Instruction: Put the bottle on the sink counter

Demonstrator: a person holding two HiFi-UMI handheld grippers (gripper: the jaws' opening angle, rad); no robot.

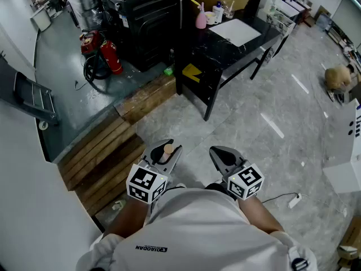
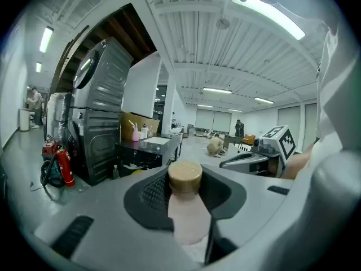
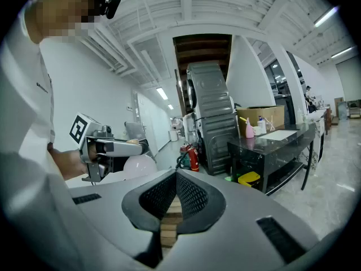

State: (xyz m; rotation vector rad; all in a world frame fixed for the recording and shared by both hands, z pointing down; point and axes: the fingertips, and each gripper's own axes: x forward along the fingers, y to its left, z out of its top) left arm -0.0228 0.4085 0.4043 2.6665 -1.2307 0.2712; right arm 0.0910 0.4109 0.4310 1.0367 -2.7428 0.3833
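A pale pink bottle with a tan cap stands upright between the jaws of my left gripper, which is shut on it. I hold it low in front of my body, over the grey floor. In the right gripper view the bottle shows as a pale round body under the left gripper. My right gripper hangs beside it, its jaws closed together with nothing between them. A black counter with a white board on top stands some way ahead.
On the counter are a pink spray bottle and small containers. A black appliance and red fire extinguishers stand at the back left. Wooden planks lie left of me. A white cabinet is at the right.
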